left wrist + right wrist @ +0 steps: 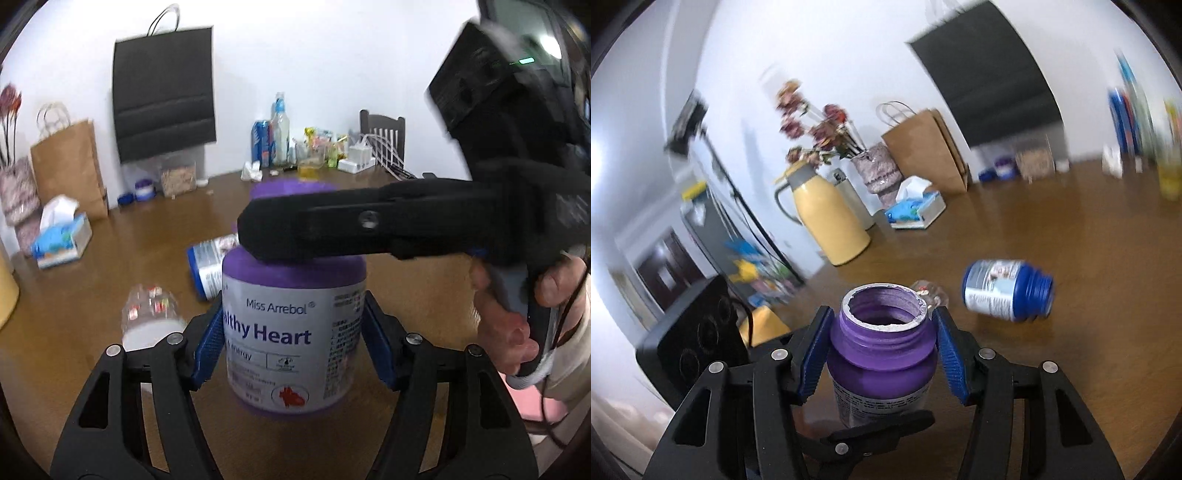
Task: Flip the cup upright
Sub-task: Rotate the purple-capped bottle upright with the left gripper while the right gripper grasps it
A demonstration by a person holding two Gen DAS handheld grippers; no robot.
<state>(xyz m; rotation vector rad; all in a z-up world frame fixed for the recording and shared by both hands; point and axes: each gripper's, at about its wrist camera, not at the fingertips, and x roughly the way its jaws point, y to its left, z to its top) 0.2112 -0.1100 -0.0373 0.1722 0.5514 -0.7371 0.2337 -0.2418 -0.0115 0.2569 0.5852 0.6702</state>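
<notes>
A purple jar (291, 332) stands upright, mouth open, near-centre on the desk (110, 266). The left claw (293, 343) pinches its labelled belly; the right claw (882, 354) brackets its shoulder, contact unclear. Rigid, probably light plastic; the glossy label looks slippery.

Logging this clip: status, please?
Left tool around purple bottle, contact unclear. Right tool flanks its neck, gaps showing. Bottle upright, uncapped. Blue bottle lying nearby.
</notes>
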